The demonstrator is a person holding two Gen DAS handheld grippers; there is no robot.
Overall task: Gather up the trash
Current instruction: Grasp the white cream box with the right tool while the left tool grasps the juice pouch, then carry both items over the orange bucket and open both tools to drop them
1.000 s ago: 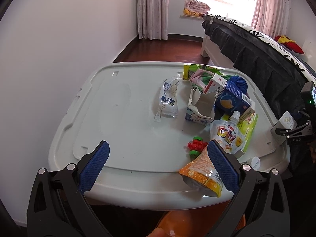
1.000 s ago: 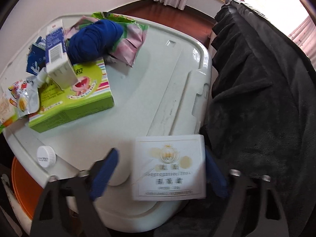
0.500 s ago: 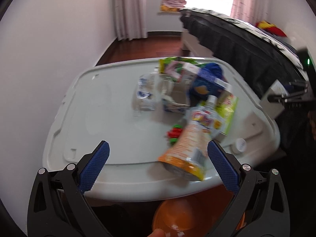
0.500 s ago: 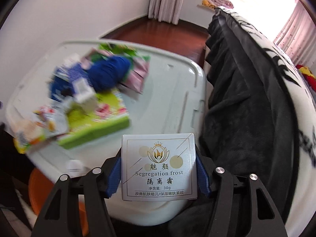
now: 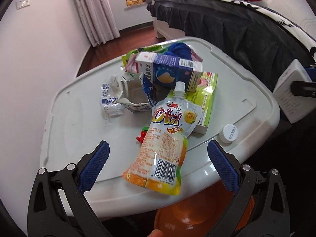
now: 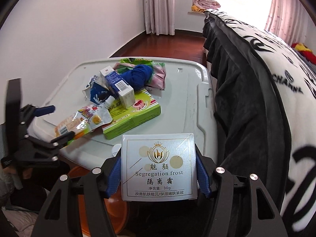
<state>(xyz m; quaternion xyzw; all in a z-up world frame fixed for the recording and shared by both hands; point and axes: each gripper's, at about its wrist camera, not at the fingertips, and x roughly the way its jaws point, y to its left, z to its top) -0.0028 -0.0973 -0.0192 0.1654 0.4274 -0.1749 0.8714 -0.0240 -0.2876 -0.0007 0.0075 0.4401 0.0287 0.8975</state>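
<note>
White box (image 6: 158, 167) — in right claw (image 6: 158, 174)

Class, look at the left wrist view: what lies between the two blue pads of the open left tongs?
The orange-and-white Cici drink pouch lies between the left tongs, its lower end overhanging the grey plastic lid's near edge. The pads do not touch it.

On the desk (image 5: 75, 130) a drink pouch (image 5: 164, 144) lies at the near edge, its spout end resting on a flat box (image 5: 207, 98). A carton (image 5: 171, 69) sits on that box, with a wrapper (image 5: 110, 100) to the left. A cap (image 5: 228, 133) lies right of the pouch. The bed (image 6: 256, 79) stands along the desk's right side; a basin (image 5: 197, 213) sits below the near edge.
</note>
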